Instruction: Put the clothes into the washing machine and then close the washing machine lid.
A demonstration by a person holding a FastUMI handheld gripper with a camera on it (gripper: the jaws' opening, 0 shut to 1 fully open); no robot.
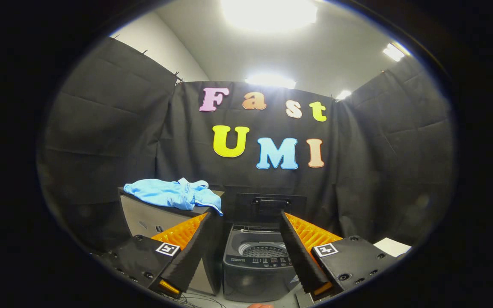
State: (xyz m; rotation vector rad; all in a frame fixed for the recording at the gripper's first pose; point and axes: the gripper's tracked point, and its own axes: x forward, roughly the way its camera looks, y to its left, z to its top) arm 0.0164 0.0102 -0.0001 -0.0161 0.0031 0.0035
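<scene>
Clothes (pixel 173 193) lie heaped on the box (pixel 144 216) at left of centre — within reach of the washing machine (pixel 257 263), lid (pixel 271 206) raised to receive them. Gripper (pixel 245 220) spread wide, holding nothing.

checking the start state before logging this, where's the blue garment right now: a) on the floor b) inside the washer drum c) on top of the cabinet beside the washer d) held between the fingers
c: the blue garment lies draped on top of the cabinet beside the open washing machine, beyond the fingers, which stand open with nothing between them.
</scene>
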